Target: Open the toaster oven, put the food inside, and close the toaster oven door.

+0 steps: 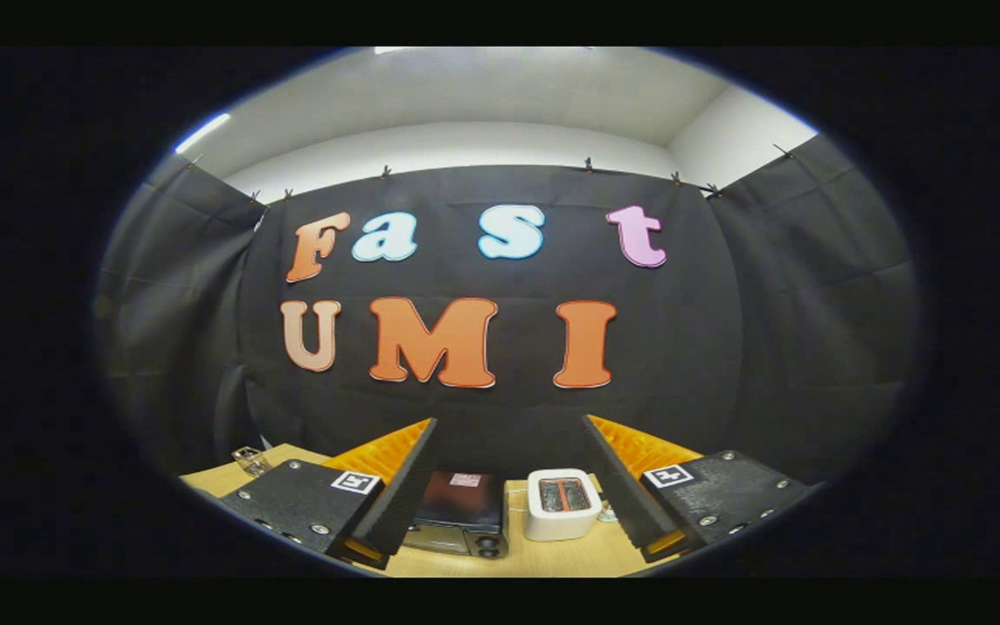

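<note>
My gripper [509, 425] is held high above the table, fingers spread wide apart with nothing between them. Far below, between the two fingers, a dark toaster oven [458, 514] stands on the wooden table [569, 560], seen from above and in front; its door looks shut. I cannot make out any food from this height. The left finger [404, 486] covers the oven's left side.
A white two-slot toaster [562, 503] stands just right of the oven. A small clear object [250, 460] lies near the table's back left corner. Black cloth walls close in the booth behind and on both sides.
</note>
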A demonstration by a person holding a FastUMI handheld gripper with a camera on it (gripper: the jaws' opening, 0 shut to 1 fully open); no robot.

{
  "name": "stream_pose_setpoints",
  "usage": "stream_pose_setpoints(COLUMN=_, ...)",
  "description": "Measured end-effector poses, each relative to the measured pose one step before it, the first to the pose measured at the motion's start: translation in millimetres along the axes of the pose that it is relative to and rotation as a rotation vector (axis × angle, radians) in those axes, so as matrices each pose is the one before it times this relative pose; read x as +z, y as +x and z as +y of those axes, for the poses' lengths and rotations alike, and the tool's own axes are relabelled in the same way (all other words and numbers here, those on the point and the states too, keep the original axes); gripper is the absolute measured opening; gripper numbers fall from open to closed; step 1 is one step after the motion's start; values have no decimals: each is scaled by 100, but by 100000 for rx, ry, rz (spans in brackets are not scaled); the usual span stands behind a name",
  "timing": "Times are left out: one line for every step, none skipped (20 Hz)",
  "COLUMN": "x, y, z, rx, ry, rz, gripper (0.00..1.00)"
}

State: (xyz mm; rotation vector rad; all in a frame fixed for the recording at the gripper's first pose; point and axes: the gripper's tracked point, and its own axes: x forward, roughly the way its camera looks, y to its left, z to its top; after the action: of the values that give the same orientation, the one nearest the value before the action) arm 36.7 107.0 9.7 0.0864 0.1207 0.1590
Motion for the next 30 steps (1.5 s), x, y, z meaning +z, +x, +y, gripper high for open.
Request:
stream_pose_setpoints(x=42, y=59, z=-124, rx=-193, ry=-1148, rz=-96, gripper=94)
stream_pose_setpoints(x=-20, y=73, z=-224, rx=-608, ry=-1134, rz=-285, gripper=94)
stream_pose_setpoints(x=178, y=-87, z=-27, rx=-36, ry=-445, rz=-504, gripper=94)
stream_pose_setpoints(x=182, y=-129, z=54, rx=-70, ry=-49, rz=-504, gripper=94)
stream_pose_setpoints(x=61, y=-68, z=78, rx=455, ry=-107, rz=-400, gripper=94)
stream_pose_setpoints(x=-40, y=-147, z=-88, rx=-247, ry=-440, rz=-255, gripper=94)
stream_pose_setpoints(x=-55, y=64, z=-88, rx=-22, ry=-395, rz=-130, gripper=94)
stream_pose_setpoints(x=95, y=-71, z=-24, rx=-91, ry=-81, rz=-114, gripper=94)
stream_pose_setpoints(x=134, y=19, z=-61, rx=-41, ry=-30, rz=-196, gripper=95)
stream_pose_setpoints(x=74, y=-59, z=-10, rx=-153, ry=-18, rz=-248, gripper=95)
stream_pose_setpoints(x=104, y=-74, z=-151, rx=-113, ry=-266, rz=-555, gripper=95)
stream_pose_setpoints(x=-7, y=-23, z=16, rx=244, ry=-630, rz=-94, gripper=94)
stream_pose_setpoints(x=-142, y=30, z=-181, rx=-677, ry=-867, rz=56, gripper=94)
stream_pose_setpoints(x=-31, y=-44, z=-228, rx=-305, ry=-422, rz=-126, gripper=94)
stream_pose_setpoints(x=75, y=-17, z=-60, rx=-72, ry=-36, rz=-37, gripper=95)
stream_pose_setpoints(x=-3, y=-63, z=-76, rx=37, ry=39, rz=46, gripper=95)
stream_pose_setpoints(x=-43, y=120, z=-240, rx=-243, ry=-4, rz=65, gripper=94)
stream_pose_setpoints(x=-39, y=23, z=-278, rx=-704, ry=122, rz=37, gripper=94)
stream_pose_setpoints(x=10, y=-49, z=-120, rx=-14, ry=569, rz=-210, gripper=94)
stream_pose_setpoints(x=21, y=-103, z=-39, rx=-256, ry=667, rz=-445, gripper=94)
stream_pose_setpoints(x=94, y=59, z=-93, rx=130, ry=320, rz=-294, gripper=94)
stream_pose_setpoints(x=-98, y=-60, z=-112, rx=-374, ry=-101, rz=-48, gripper=94)
stream_pose_setpoints(x=65, y=0, z=-123, rx=-15, ry=80, rz=-317, gripper=94)
stream_pose_setpoints(x=81, y=-82, z=47, rx=207, ry=321, rz=-193, gripper=94)
stream_pose_setpoints(x=31, y=16, z=14, rx=59, ry=385, rz=-203, gripper=94)
stream_pose_setpoints(x=190, y=49, z=-1, rx=61, ry=564, rz=-346, gripper=94)
stream_pose_setpoints(x=16, y=36, z=17, rx=61, ry=356, rz=-223, gripper=94)
stream_pose_setpoints(x=-23, y=-22, z=34, rx=-87, ry=167, rz=35, gripper=94)
stream_pose_setpoints(x=-164, y=98, z=91, rx=37, ry=-156, rz=413, gripper=94)
stream_pose_setpoints(x=-218, y=-70, z=160, rx=264, ry=-504, rz=643, gripper=94)
